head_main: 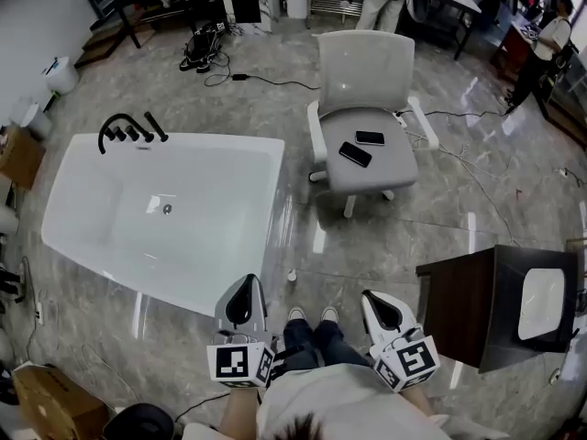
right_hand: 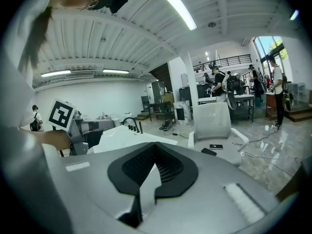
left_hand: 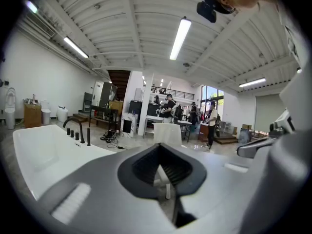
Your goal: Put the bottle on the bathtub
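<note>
A white bathtub (head_main: 229, 168) stands on the marble floor at the left, with a black faucet set (head_main: 128, 131) at its far end. A small white bottle (head_main: 292, 275) stands upright on the floor just off the tub's near right corner. My left gripper (head_main: 249, 282) is low in the head view, just left of the bottle, shut and empty. My right gripper (head_main: 369, 296) is beside it at the right, also shut and empty. The tub (left_hand: 39, 155) lies to the left of the shut left gripper (left_hand: 158, 147). Beyond the shut right gripper (right_hand: 155, 147) the tub (right_hand: 122, 138) shows too.
A white office chair (head_main: 367, 71) with two phones (head_main: 356, 154) on its seat stands right of the tub. A dark cabinet (head_main: 468, 305) with a white basin is at the right. Cables run over the floor behind; people stand at the far desks. A cardboard box (head_main: 46, 397) sits at bottom left.
</note>
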A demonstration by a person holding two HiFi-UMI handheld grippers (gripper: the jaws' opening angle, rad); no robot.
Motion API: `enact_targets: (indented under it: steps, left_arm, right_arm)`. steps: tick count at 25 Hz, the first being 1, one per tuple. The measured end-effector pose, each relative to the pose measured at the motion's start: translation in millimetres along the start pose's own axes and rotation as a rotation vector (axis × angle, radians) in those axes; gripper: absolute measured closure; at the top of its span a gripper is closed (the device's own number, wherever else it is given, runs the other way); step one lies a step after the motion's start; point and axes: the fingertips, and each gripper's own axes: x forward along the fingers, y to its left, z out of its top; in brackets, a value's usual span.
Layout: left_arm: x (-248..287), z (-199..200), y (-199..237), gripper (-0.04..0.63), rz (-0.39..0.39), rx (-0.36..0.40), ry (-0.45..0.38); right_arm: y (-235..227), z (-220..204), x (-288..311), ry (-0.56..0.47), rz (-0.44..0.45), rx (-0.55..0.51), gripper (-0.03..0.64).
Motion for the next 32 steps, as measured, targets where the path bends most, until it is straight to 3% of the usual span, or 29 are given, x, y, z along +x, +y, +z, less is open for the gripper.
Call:
enact_targets:
  steps: [13,23,32]
  left_arm:
    - [-39,44,-1,0.548,0.004,0.055,-0.073]
    - [-78,60,4,0.548,0.068,0.006,-0.106]
    - [-88,54,1,0.548,0.058,-0.005,-0.071]
  right_arm:
    - [13,40,-14,-0.111,-0.003,-0.025,0.618]
    - [23,58,-30,-0.131,-0.008,-0.037,0.618]
    - [18,60,-38,-0.14,-0.033,-0.023,0.618]
